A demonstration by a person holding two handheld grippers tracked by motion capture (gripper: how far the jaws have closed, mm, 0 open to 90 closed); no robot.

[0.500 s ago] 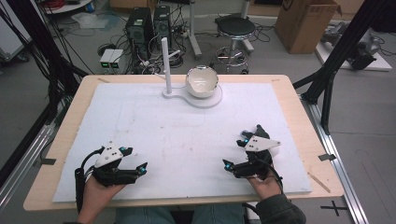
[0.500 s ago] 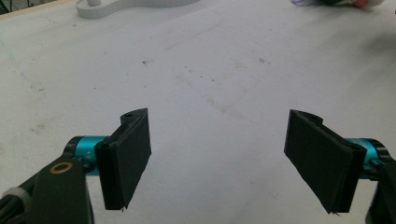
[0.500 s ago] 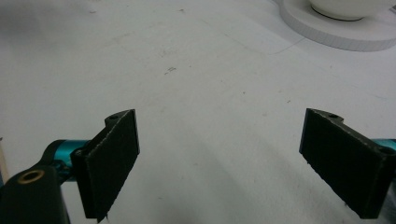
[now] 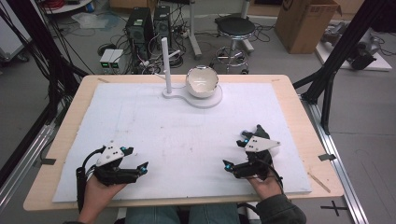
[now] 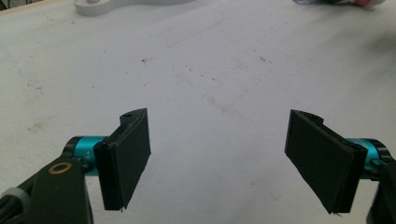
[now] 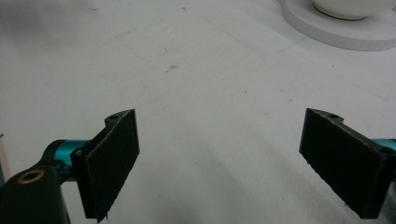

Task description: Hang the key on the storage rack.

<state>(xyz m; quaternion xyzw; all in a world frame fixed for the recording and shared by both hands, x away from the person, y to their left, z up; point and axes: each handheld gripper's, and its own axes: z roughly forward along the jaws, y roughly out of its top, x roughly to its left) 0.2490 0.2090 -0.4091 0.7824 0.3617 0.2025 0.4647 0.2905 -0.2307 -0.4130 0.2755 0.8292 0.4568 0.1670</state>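
Left gripper (image 4: 140, 169): jaws wide apart, nothing between them; rests low at about 7 o'clock on the table (image 4: 65, 121), pointing toward 3 o'clock.
Right gripper (image 4: 233, 154): jaws spread as far apart as they go, empty; sits at about 5 o'clock, pointing toward 9 o'clock.
Bowl (image 4: 201, 81): white, tilted, on the round end of the stand (image 4: 208, 100) at 12 o'clock, far side of the mat (image 4: 187, 135); well apart from both grippers.
Post (image 4: 166, 65): upright white rod on the stand's other end, just beside the bowl at its 9 o'clock.
Left gripper view: bare mat (image 5: 210, 70) ahead, stand edge (image 5: 116, 7) at the top.
Right gripper view: stand rim (image 6: 336, 32) and bowl underside (image 6: 350, 7) toward 1 o'clock.
Progress: judged at the very start; nothing gripped, bowl untouched on the stand.
Left to do: likely reach to 12 o'clock, take the bowl, all handling yet to come.
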